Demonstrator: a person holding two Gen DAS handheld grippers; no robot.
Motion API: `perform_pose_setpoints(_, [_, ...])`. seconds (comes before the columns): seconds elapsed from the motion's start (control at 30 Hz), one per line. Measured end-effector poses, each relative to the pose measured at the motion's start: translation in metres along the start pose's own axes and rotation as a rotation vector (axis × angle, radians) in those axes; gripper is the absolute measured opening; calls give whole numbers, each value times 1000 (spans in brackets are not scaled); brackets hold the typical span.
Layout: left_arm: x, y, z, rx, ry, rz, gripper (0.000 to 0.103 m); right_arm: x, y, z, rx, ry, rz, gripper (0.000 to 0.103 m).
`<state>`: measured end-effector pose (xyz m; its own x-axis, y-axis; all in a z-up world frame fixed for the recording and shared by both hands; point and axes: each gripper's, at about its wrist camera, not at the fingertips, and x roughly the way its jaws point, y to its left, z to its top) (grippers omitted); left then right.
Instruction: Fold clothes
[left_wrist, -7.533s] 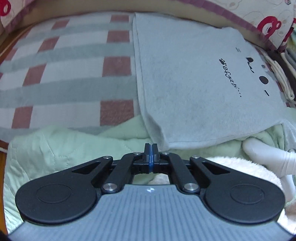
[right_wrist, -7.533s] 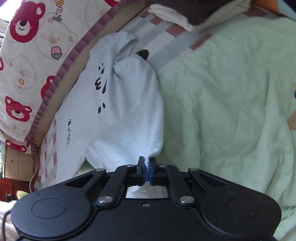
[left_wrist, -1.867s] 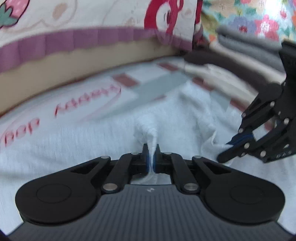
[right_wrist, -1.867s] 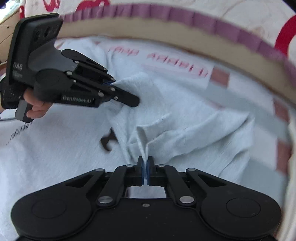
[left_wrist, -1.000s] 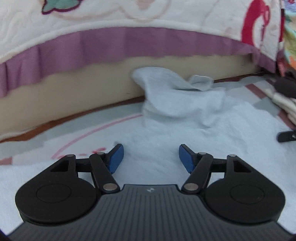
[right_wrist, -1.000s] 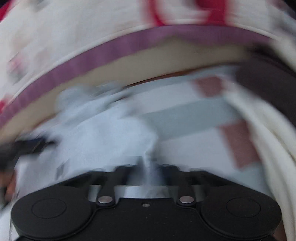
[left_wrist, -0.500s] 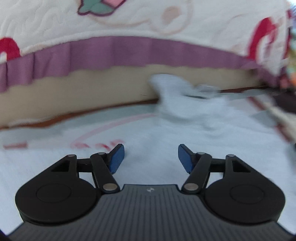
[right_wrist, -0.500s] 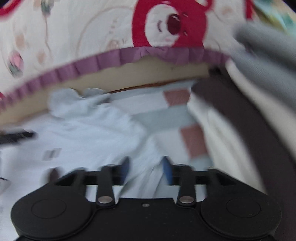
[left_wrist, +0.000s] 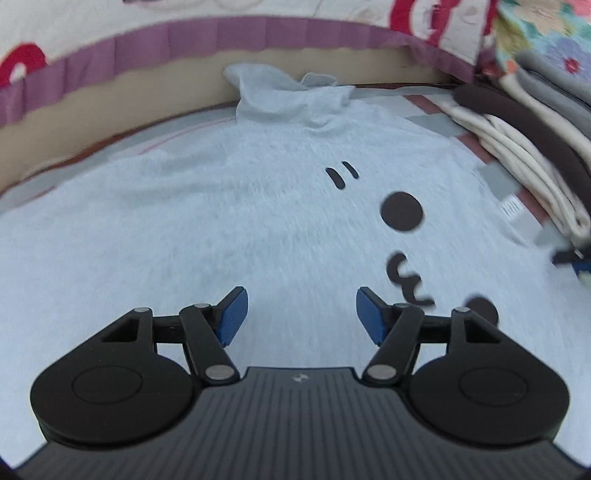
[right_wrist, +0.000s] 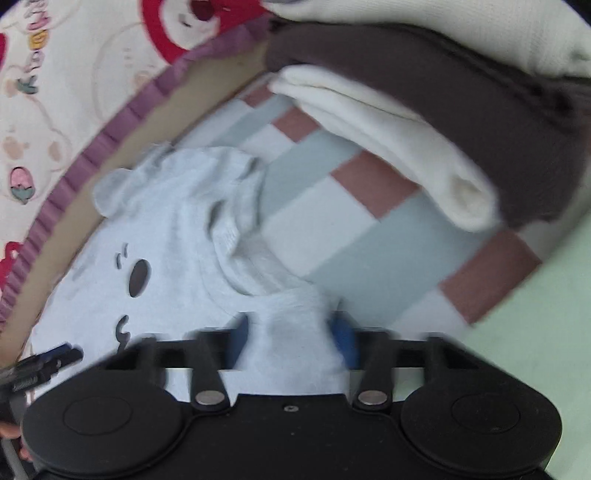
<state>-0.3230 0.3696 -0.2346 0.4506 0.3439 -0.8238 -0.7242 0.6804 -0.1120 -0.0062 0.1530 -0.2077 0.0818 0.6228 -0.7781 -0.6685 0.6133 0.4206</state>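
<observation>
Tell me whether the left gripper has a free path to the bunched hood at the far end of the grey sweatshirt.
Probably yes: the left gripper hovers with jaws open over the grey sweatshirt, and only flat fabric lies before the hood.

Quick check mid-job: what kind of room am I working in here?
Most likely a bedroom, on a bed: a checked sheet, a bear-print quilt along the edge, and folded clothes stacked beside the grey top.
</observation>
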Motion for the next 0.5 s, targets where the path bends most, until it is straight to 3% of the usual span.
perform_pose_setpoints(0.07, [-12,5,-15,5,7,24,65,-8,10,-3,-86,-83,-91,7])
perform_pose_setpoints(0.3, [-49,25,-66,0,40,110,65,5,19,-11,-175,-95,-291,12])
perform_pose_setpoints(0.33, [-52,29,-72,-12,49,125,65,3,20,-15,-211,-92,-333,19])
perform_pose_setpoints(0.37, [-55,34,-78,-29,55,133,65,-3,21,-18,-214,-89,-333,31])
perform_pose_setpoints(0.4, [-59,38,-82,-50,59,134,65,-10,22,-21,-215,-86,-329,33])
perform_pose_setpoints(0.5, [-70,52,-94,-112,60,123,65,-51,15,-36,-178,-37,-150,51])
